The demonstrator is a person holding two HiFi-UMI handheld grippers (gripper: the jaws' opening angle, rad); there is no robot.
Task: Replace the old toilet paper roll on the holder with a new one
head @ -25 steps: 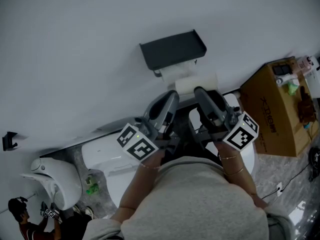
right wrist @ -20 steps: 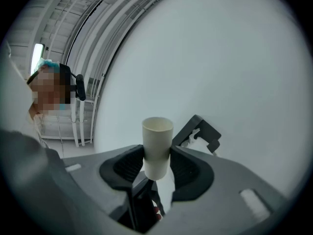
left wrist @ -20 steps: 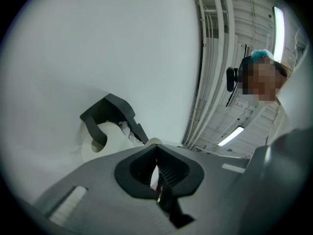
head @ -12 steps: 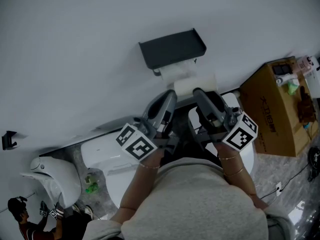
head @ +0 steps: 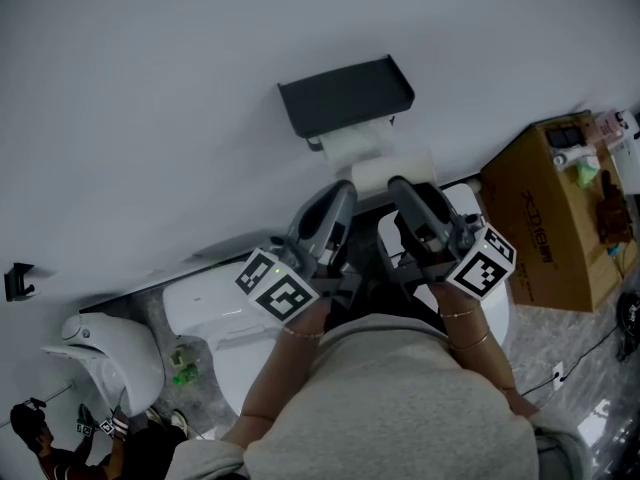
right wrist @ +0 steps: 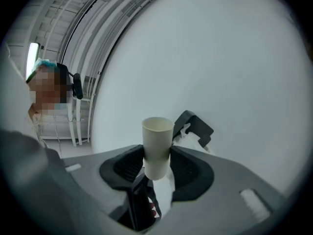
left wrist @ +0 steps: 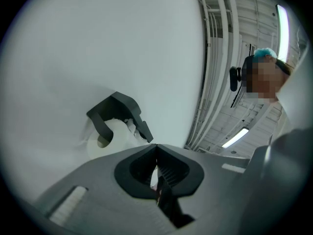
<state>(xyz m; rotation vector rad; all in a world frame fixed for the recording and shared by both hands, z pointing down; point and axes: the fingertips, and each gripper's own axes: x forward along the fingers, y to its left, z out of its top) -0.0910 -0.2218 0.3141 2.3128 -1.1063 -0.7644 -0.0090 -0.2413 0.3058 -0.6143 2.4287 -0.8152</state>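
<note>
Hardly anything has changed over the last second. Both hand-held grippers stay just below the dark grey wall-mounted holder with a flat shelf top (head: 345,96), and neither pair of fingers has opened or closed. It reads as a pause between steps rather than a move under way. The right gripper (right wrist: 157,153) has its fingers spread moderately wide and pressed on either side of a bare, cream-coloured cardboard tube (right wrist: 157,141), probably the spent core. The left gripper (left wrist: 156,148) has its fingers fully together and holds nothing. A white toilet paper roll (left wrist: 105,136) with a visible centre hole hangs on the holder. That suggests the swap is mostly done and the core only needs putting aside, though whether that roll is the new one cannot be told. In the right gripper view the tube stands on end, with its open mouth up and its long axis at right angles to the line along which the fingers close. In the head view it lies crossways at the right gripper's tip, just below the holder. There its long axis runs left to right, roughly parallel to the wall and the shelf.
</note>
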